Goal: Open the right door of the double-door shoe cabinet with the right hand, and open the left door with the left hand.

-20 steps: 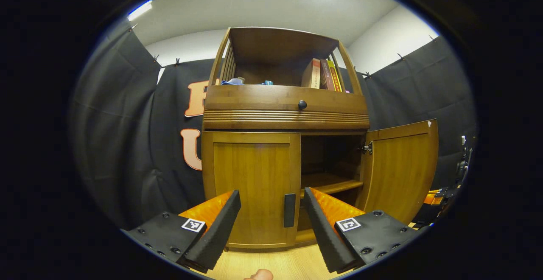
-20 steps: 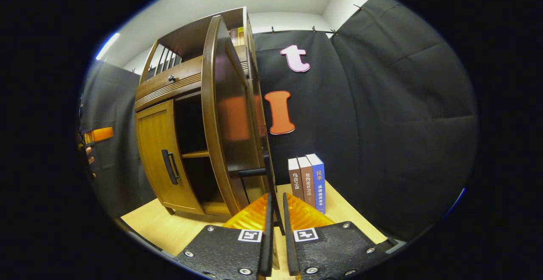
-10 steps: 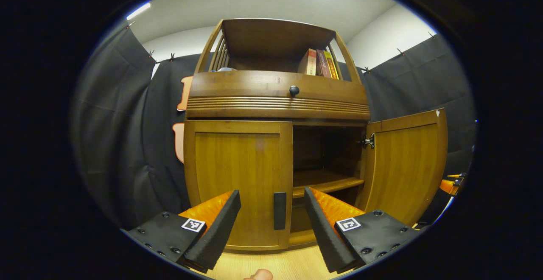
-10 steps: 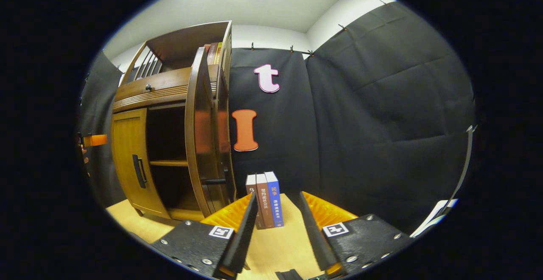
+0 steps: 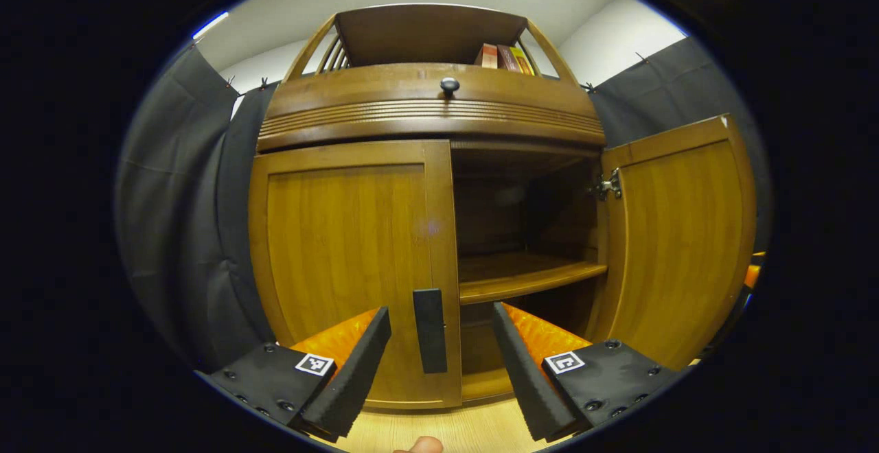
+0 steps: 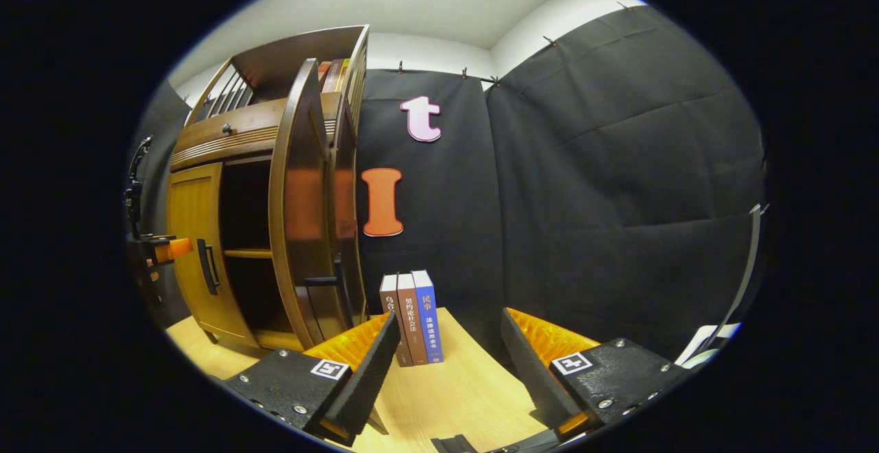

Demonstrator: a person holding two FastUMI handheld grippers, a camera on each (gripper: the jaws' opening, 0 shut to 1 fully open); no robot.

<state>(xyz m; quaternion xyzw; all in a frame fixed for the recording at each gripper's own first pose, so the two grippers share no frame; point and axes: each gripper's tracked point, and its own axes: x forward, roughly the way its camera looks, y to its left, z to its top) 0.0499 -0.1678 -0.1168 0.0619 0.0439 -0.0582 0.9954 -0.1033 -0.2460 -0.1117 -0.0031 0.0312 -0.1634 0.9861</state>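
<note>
Facing flat black handle (image 5: 430,330), smooth wooden left door (image 5: 350,268).

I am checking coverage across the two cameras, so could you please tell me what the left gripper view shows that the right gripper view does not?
Left gripper view: the left door's flat front, its handle between the open left gripper, and the right door's hinge.

Right gripper view: three books standing on the floor by the cabinet, beyond the open right gripper.

Both: the left door shut, the right door swung open, the inner shelf, the drawer knob.
</note>
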